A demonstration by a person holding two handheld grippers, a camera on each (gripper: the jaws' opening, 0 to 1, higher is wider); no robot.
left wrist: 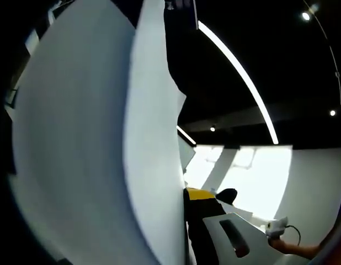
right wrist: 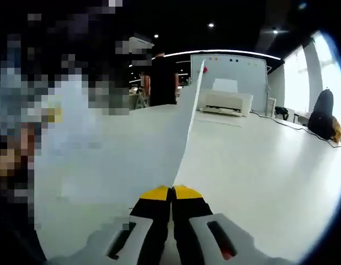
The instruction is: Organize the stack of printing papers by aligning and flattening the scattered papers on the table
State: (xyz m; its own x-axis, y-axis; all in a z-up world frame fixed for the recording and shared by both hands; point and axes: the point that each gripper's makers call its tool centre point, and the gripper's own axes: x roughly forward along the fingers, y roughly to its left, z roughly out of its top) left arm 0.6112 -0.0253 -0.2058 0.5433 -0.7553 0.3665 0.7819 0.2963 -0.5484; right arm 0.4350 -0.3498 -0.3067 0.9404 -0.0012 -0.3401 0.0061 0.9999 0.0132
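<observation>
A stack of white printing papers [left wrist: 93, 143] is held upright close to the left gripper view's camera, its sheets bowed and their edges fanned apart. My right gripper [left wrist: 199, 194], with yellow tips and a white body, comes in from the lower right and grips the papers' edge; a hand [left wrist: 294, 248] holds it. In the right gripper view the papers [right wrist: 132, 149] stand on edge, rising from my right gripper [right wrist: 171, 191], whose yellow-tipped jaws are shut on their lower corner above the white table [right wrist: 259, 165].
A white printer [right wrist: 225, 102] sits at the table's far end with a cable running right. A dark bag [right wrist: 324, 113] rests at the right edge. Bright windows and a long ceiling light strip [left wrist: 242, 77] lie beyond. A person stands at the left.
</observation>
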